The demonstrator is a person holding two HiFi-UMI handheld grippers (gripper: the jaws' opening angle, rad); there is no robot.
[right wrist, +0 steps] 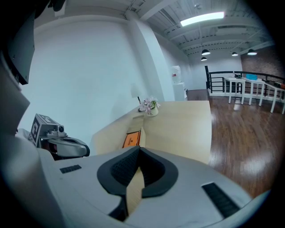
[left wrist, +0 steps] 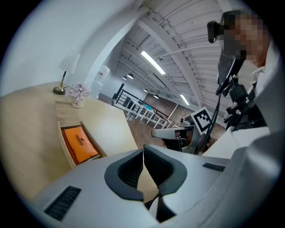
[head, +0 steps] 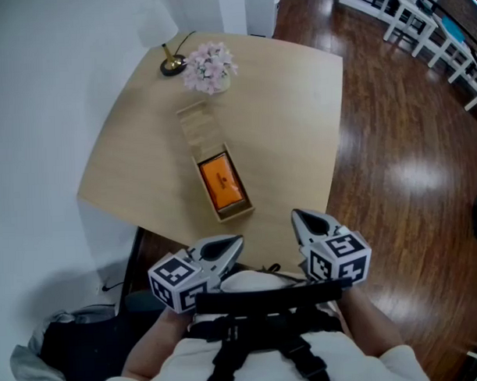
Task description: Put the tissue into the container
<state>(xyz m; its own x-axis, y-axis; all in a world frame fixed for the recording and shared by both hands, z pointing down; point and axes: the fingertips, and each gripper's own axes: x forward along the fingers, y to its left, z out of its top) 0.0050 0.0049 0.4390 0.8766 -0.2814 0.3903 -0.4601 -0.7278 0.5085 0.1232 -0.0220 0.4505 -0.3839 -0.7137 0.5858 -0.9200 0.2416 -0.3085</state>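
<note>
**Left gripper point(head: 237, 241) and right gripper point(head: 295, 214) both closed on nothing, short of the container**

The orange tissue pack point(head: 222, 182) lies flat inside the container point(head: 199, 129), a long, narrow box of pale wood. The pack fills the end of the container nearest the person. The far end shows only bare wood. In the left gripper view the tissue pack point(left wrist: 80, 143) sits low between the container's walls point(left wrist: 63, 143), with printing on its top face that is too small to read.

Just past the container's far end stands a small pot of pale pink flowers point(head: 209, 67). Beside that is a round gold lamp base point(head: 172, 65), close to the white wall point(head: 40, 99). All of these rest on a light wooden table point(head: 291, 121), and the container runs lengthwise down its middle.

On the person's side of the container, near the table's edge, the two grippers point toward it, one to each side of its near end and well apart from it. The left gripper's point(left wrist: 143, 149) jaws meet at their tips with nothing between them. The right gripper's point(right wrist: 139, 150) jaws are pressed together the same way, also empty. A hand holds each gripper from behind.

To the right of the container, beyond the table, is glossy dark wooden floor point(head: 409, 164). White railings point(head: 420, 23) stand at its far side.
</note>
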